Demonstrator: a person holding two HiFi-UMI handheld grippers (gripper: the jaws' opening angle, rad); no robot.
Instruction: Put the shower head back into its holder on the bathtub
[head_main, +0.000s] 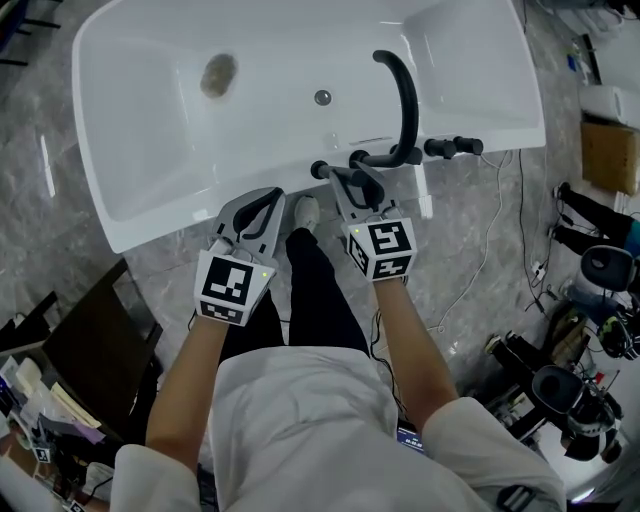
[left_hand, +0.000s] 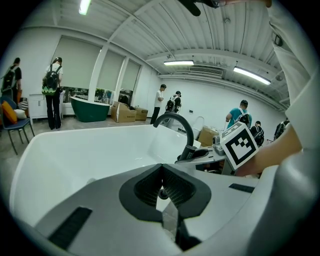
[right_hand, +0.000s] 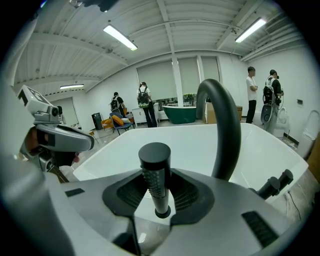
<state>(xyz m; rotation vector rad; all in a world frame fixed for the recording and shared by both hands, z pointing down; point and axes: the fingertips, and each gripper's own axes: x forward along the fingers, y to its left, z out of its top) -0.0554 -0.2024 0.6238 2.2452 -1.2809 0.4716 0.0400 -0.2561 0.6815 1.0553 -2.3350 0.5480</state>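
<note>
The black shower head (right_hand: 155, 172) is grasped upright between the jaws of the right gripper (head_main: 350, 181), over the rim of the bathtub (head_main: 140, 205). A curved black spout (right_hand: 223, 125) is seen just beyond that gripper, to its right. The left gripper (left_hand: 161, 171), beside it, is clenched on nothing.

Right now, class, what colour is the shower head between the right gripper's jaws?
The shower head is black; the right gripper view shows it best.

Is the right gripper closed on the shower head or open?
Closed on it: right gripper pads press both sides of the shower head.
</note>
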